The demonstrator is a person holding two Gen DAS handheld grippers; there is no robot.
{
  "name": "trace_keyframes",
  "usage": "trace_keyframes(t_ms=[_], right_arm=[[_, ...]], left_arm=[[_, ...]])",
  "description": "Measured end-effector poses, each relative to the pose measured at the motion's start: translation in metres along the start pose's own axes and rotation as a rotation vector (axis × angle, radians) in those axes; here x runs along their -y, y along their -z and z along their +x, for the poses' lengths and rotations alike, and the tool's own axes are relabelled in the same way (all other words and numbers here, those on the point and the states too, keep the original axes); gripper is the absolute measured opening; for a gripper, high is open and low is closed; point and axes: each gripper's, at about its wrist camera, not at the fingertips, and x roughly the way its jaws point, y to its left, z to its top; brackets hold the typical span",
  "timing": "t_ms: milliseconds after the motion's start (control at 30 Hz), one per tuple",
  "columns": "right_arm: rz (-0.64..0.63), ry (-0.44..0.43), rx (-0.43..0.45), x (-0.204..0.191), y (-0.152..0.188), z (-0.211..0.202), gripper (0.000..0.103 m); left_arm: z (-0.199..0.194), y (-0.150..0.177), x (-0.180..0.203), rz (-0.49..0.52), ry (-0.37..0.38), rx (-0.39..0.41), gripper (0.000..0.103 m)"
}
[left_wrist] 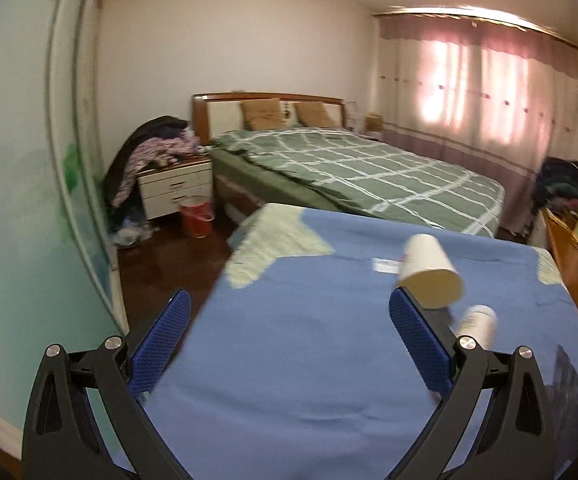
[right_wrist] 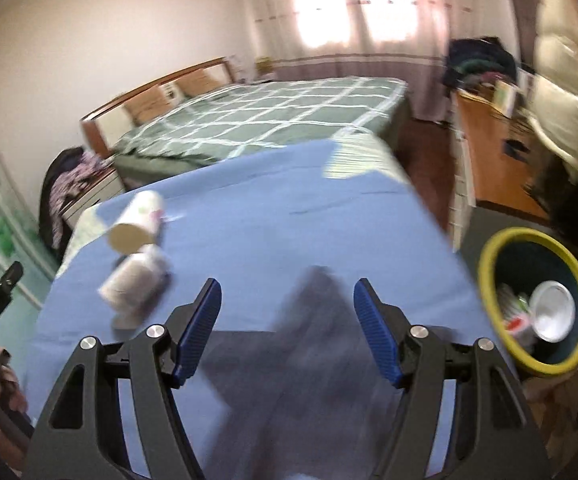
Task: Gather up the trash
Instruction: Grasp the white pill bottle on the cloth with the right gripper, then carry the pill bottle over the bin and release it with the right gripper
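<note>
Two cups point(left_wrist: 429, 268) await on blue desk point(left_wrist: 289, 340); my left gripper point(left_wrist: 289, 320) and right gripper point(right_wrist: 287, 320) fingers apart, empty; next, left closes on cup for bin point(right_wrist: 489, 256).

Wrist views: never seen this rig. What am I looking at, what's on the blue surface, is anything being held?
No robot here: a person carries a two-finger gripper in each hand, each with a fisheye camera looking out along its blue fingers. One picture is from the left gripper, the other from the right gripper.

Both look over a blue cloth in a bedroom. On it lie a paper cup on its side and a small white bottle; both are blurred. In the right view, a yellow-rimmed bin beside the cloth already has trash inside.

Both grippers are open and hold nothing.
</note>
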Motion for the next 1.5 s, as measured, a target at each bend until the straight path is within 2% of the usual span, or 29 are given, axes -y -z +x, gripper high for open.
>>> trace_keyframes(t_ms=[133,233,333,533,633,767,833,900,933,1300,1500], right_arm=[[-0.069,-0.061,-0.033,-0.054,-0.004,0.023,0.07],[-0.102,-0.091,-0.059,-0.09,-0.005,0.042,0.07],[-0.112,-0.073,-0.07,-0.115,-0.007,0.059,0.071],[-0.075,-0.007,-0.137,-0.135,-0.005,0.096,0.072],[-0.059,0.034,-0.16,-0.137,0.0,0.111,0.072],[-0.059,0.043,-0.184,-0.144,0.009,0.122,0.07],[-0.058,0.037,-0.192,-0.142,0.012,0.124,0.063],[-0.067,0.03,-0.191,-0.14,0.014,0.123,0.047],[-0.071,0.027,-0.189,-0.139,0.014,0.12,0.045],[-0.049,-0.036,-0.113,-0.08,0.024,0.064,0.045],[0.009,0.035,-0.053,-0.023,0.025,0.032,0.045]], left_arm=[[0.003,0.004,-0.021,-0.035,-0.068,0.025,0.098],[0.006,0.009,-0.03,-0.067,-0.061,0.007,0.098],[0.005,0.012,-0.03,-0.083,-0.075,0.003,0.098],[0.003,0.017,-0.036,-0.117,-0.076,-0.01,0.098],[0.002,0.018,-0.033,-0.106,-0.071,-0.011,0.098],[-0.002,0.019,-0.028,-0.088,-0.06,-0.006,0.098],[-0.004,0.02,-0.028,-0.088,-0.059,-0.004,0.098],[-0.005,0.018,-0.028,-0.092,-0.055,-0.006,0.098],[-0.005,0.019,-0.028,-0.093,-0.054,-0.008,0.098],[-0.007,0.019,-0.023,-0.079,-0.043,-0.012,0.098],[-0.006,0.019,-0.02,-0.069,-0.043,-0.009,0.098]])
